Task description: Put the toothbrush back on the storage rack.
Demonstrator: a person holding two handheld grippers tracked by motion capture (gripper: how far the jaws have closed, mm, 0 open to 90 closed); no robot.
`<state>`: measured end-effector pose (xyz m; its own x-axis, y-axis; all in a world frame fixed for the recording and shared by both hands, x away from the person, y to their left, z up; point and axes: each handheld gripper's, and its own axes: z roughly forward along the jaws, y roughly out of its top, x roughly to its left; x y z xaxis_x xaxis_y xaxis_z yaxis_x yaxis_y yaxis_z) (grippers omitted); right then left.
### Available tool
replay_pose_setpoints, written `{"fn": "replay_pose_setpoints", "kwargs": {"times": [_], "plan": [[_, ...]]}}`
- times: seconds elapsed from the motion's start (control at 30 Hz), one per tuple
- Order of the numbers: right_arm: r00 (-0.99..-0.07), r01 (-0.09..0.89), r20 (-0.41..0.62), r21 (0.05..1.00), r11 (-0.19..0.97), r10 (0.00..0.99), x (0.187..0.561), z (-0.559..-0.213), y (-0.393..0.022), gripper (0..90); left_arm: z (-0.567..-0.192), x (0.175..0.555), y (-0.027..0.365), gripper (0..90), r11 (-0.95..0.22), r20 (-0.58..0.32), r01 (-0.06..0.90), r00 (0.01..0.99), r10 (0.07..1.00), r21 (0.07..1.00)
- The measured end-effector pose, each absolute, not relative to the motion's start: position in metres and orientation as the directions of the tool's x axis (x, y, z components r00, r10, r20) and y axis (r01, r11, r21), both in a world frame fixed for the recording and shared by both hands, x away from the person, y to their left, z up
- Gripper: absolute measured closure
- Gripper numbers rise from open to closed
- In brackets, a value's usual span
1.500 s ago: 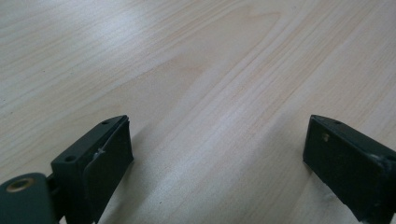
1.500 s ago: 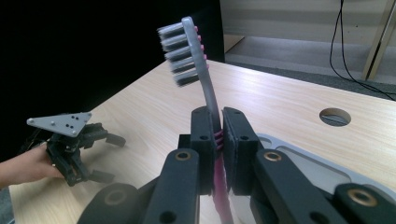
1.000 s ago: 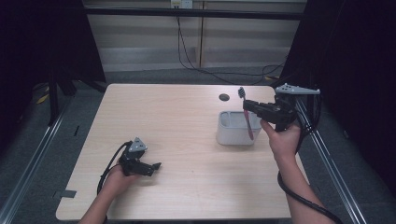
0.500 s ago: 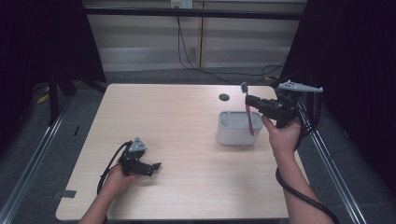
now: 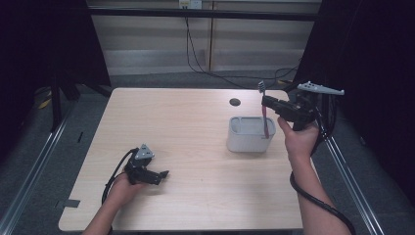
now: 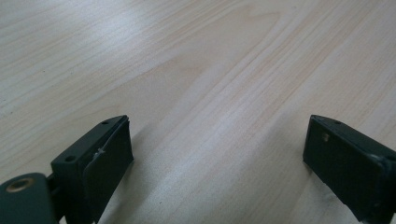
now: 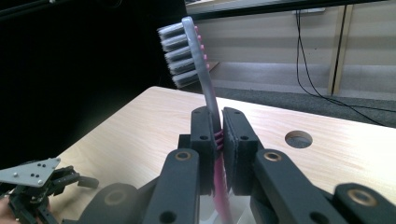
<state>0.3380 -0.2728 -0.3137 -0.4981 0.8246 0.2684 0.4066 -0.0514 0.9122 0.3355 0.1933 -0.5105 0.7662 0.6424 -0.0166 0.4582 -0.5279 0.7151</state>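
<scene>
My right gripper: raised above the table's far right part, jaws pressed together on a toothbrush.
Grip point: in the right gripper view my two pads clamp the toothbrush on its neck, where the grey stem meets the pink ribbed handle.
Toothbrush: upright between my jaws, bristle head above them, pink handle hanging below them; in the high view the handle's lower end reaches down to the holder's right end; I cannot tell whether it touches.
Holder: grey oval tub, directly beneath my right gripper, standing on the table.
Round hole: in the tabletop, just beyond the holder, to the side of my right gripper.
Table: pale wood, under both my grippers.
My left gripper: well apart from my right one, low on the table's near left part, jaws spread wide with bare wood between them.
My left gripper, seen from my right gripper's camera: at the lower left, beyond the jaws.
</scene>
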Motion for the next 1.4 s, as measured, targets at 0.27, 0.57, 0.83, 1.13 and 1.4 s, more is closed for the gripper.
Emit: {"fn": "replay_pose_setpoints", "kwargs": {"times": [0.27, 0.57, 0.83, 1.13, 1.4], "plan": [[-0.48, 0.401, 0.266, 0.914, -0.061, 0.836, 0.341, -0.312, -0.275, 83.7, -0.511, 0.335, 0.193, 7.6, -0.523, -0.019, 0.461, 0.763, 0.646, 0.717], [-0.462, 0.393, 0.269, 0.916, -0.077, 0.845, 0.344, -0.312, -0.279, 83.7, -0.511, 0.335, 0.193, 7.6, -0.522, -0.02, 0.461, 0.764, 0.645, 0.718], [-0.45, 0.388, 0.265, 0.918, -0.081, 0.853, 0.347, -0.311, -0.281, 83.6, -0.511, 0.335, 0.193, 7.6, -0.522, -0.02, 0.46, 0.763, 0.646, 0.718], [-0.439, 0.379, 0.266, 0.921, -0.091, 0.858, 0.352, -0.311, -0.282, 83.7, -0.511, 0.335, 0.193, 7.6, -0.519, -0.024, 0.463, 0.763, 0.646, 0.719], [-0.434, 0.378, 0.263, 0.921, -0.091, 0.862, 0.356, -0.311, -0.282, 83.7, -0.511, 0.335, 0.193, 7.6, -0.519, -0.024, 0.463, 0.763, 0.646, 0.718]]}}
